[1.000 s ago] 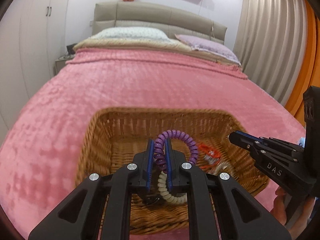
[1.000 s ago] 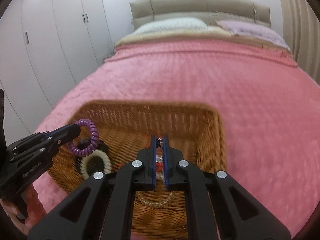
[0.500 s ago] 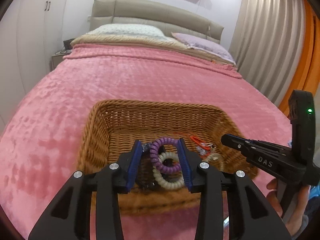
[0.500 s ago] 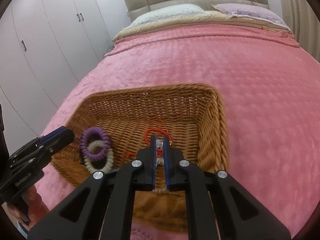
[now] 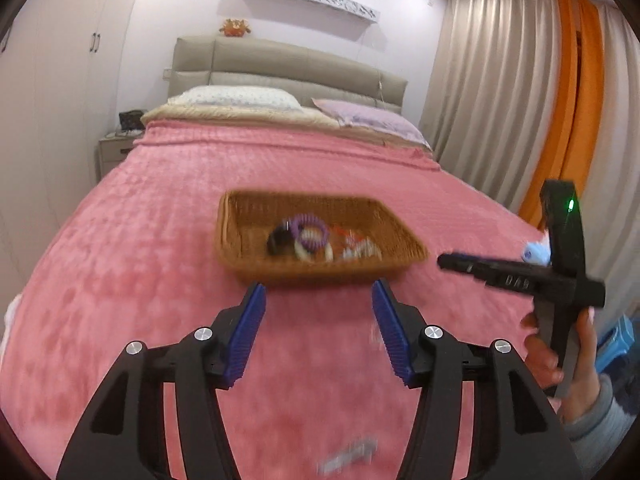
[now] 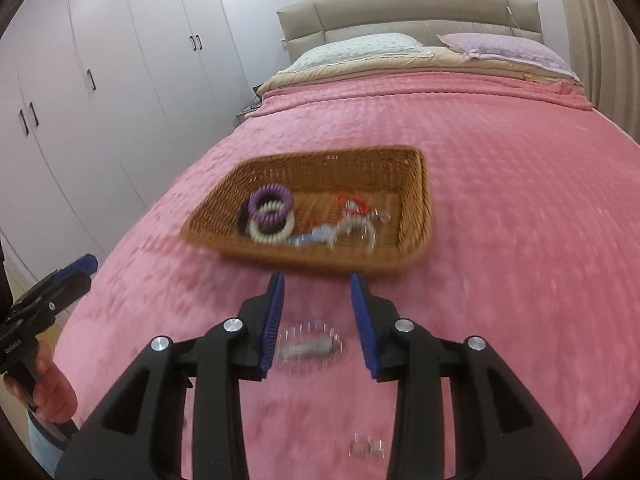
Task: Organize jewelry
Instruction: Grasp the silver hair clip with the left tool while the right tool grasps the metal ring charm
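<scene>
Nearest on the pink bed, a small clear piece and a blurred clear bracelet lie loose on the blanket, the bracelet between the wide-open fingers of the right hand-held gripper, which holds nothing; thin and see-through on plush fabric, either could slip from the pads or snag the pile. The left hand-held gripper is also wide and empty. Farther off, the basket holds the purple coil, cream coil and red string, which a careless drop could tangle.
</scene>
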{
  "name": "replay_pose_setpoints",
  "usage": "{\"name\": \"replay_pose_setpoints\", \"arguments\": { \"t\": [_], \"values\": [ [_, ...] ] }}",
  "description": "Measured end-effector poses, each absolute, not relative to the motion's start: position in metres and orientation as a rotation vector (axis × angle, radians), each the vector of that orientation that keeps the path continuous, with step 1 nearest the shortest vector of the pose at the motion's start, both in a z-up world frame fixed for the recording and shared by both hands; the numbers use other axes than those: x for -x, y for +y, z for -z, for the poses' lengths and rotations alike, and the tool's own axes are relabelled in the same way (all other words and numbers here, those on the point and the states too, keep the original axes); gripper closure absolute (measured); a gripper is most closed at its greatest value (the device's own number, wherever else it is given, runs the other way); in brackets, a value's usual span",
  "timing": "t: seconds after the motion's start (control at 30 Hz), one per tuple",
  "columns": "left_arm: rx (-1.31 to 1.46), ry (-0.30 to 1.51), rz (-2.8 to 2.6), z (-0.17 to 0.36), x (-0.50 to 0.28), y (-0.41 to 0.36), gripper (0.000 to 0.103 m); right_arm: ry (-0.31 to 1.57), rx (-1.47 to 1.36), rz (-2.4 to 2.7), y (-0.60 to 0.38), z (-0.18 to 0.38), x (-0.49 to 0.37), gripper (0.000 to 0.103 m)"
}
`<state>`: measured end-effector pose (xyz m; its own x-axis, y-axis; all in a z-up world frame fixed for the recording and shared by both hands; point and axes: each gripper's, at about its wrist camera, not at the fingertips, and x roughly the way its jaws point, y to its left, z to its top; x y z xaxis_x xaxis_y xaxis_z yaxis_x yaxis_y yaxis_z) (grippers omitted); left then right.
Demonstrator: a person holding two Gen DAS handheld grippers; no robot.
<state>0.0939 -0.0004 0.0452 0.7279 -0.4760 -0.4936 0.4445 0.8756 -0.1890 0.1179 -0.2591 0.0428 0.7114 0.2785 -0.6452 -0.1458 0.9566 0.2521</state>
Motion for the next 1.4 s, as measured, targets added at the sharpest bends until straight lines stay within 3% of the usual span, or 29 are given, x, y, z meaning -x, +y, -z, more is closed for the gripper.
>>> {"name": "replay_pose_setpoints", "arguments": {
  "t": [0.3,0.67,0.97,1.4],
  "values": [
    [-0.167,0.764,0.546,0.028,-0.068,-0.014,0.051,0.791,-0.169,-0.214,-0.256,-0.018,-0.068,0.071],
    [-0.218,0.838,0.570,0.052,-0.055,-0.026,0.056,0.894,-0.230,-0.139,-0.273,0.029,-0.042,0.071],
    [-0.218,0.835,0.489,0.052,-0.049,-0.043,0.091,0.927,-0.249,-0.141,-0.276,0.035,-0.041,0.071],
    [0.045,0.816,0.392,0.048,-0.065,-0.024,0.091,0.935,-0.143,-0.068,-0.260,0.038,-0.059,0.071]
  ]
}}
